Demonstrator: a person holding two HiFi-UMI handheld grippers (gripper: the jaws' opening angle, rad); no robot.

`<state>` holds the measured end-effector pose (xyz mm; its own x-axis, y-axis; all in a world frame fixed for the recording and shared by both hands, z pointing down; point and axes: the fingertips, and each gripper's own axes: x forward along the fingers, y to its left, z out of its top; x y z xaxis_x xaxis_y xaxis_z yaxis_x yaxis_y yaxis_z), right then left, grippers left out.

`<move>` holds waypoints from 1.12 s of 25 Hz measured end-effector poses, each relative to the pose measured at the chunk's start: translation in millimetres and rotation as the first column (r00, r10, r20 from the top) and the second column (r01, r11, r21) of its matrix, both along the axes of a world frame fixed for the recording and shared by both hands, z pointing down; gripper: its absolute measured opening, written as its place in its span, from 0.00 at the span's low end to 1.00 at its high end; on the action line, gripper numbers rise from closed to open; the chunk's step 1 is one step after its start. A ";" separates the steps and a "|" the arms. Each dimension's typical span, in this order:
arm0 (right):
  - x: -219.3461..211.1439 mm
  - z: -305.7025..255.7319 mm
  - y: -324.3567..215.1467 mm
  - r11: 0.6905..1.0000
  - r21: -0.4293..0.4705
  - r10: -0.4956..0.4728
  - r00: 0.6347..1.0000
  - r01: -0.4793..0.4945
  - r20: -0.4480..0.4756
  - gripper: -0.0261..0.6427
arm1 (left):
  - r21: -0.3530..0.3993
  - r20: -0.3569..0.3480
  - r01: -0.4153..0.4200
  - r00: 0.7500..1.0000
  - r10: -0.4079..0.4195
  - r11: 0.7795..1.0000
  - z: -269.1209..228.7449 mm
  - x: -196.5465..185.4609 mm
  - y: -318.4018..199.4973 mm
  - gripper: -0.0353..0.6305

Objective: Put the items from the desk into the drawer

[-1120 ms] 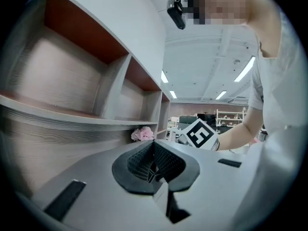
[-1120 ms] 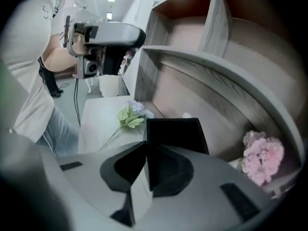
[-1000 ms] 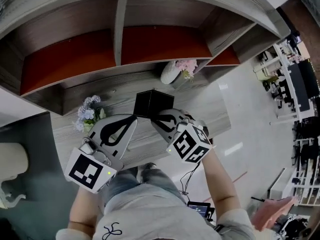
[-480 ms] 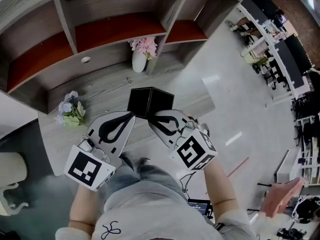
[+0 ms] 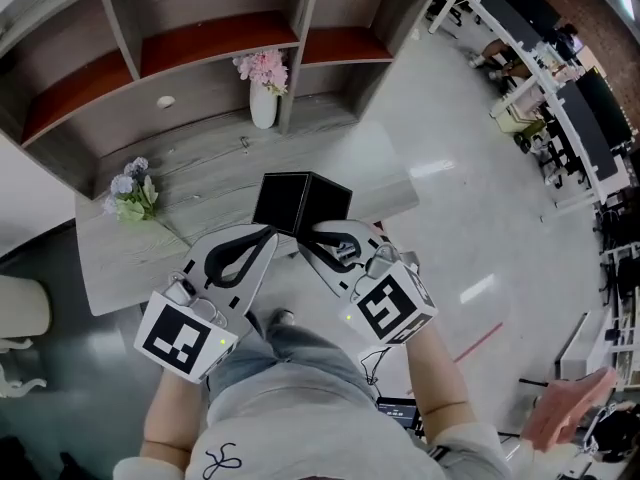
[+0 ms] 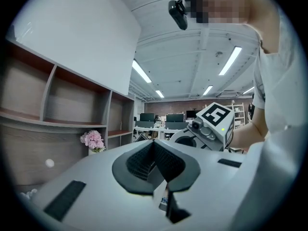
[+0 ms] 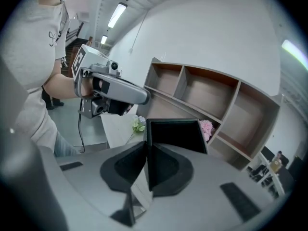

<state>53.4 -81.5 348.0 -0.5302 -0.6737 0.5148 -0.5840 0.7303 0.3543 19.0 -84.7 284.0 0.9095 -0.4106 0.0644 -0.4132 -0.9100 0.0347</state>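
Black box (image 5: 300,200) — its wall clamped by the fingers of the right gripper (image 7: 144,150); left gripper (image 6: 154,150) fingers pressed together, empty.

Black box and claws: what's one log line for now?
right claw: shut on black box | left claw: shut | black box: held up near desk

No word, number or brand name can be read anywhere. The marker cube (image 5: 181,339) on the left gripper (image 5: 268,231) and the marker cube (image 5: 392,308) on the right gripper (image 5: 312,230) bear only black-and-white square code patterns, without letters. The person's grey shirt (image 5: 300,418) carries a looped black line drawing (image 5: 226,462), not lettering.
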 end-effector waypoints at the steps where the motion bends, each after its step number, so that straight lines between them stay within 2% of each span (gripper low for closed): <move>1: 1.7 -1.1 5.4 1.000 0.005 -0.006 1.000 0.006 0.005 0.11 | 0.003 0.004 0.005 1.000 -0.005 1.000 -0.4 2.4 6.8 0.07; 8: -7.8 -5.1 31.8 1.000 0.024 -0.009 0.999 0.008 0.046 0.11 | 0.013 0.028 0.008 1.000 -0.009 1.000 -2.1 -3.1 40.0 0.07; 15: -17.5 -14.4 49.4 0.998 0.036 0.043 0.995 -0.047 0.091 0.11 | 0.021 0.034 -0.039 0.999 0.038 0.999 -9.7 -9.9 61.5 0.07; 19: -27.9 -13.7 68.9 0.995 0.026 0.094 0.986 -0.099 0.136 0.11 | 0.010 0.038 -0.074 0.997 0.074 0.997 -6.8 -22.0 82.3 0.07; 23: -34.4 -7.5 89.8 0.986 0.020 0.161 0.978 -0.165 0.135 0.11 | -0.001 0.030 -0.121 0.992 0.121 0.993 2.4 -35.7 103.4 0.07; 28: -23.0 -10.6 124.3 0.963 0.022 0.262 0.953 -0.269 0.155 0.11 | -0.006 0.011 -0.191 0.982 0.191 0.982 2.0 -32.0 137.0 0.07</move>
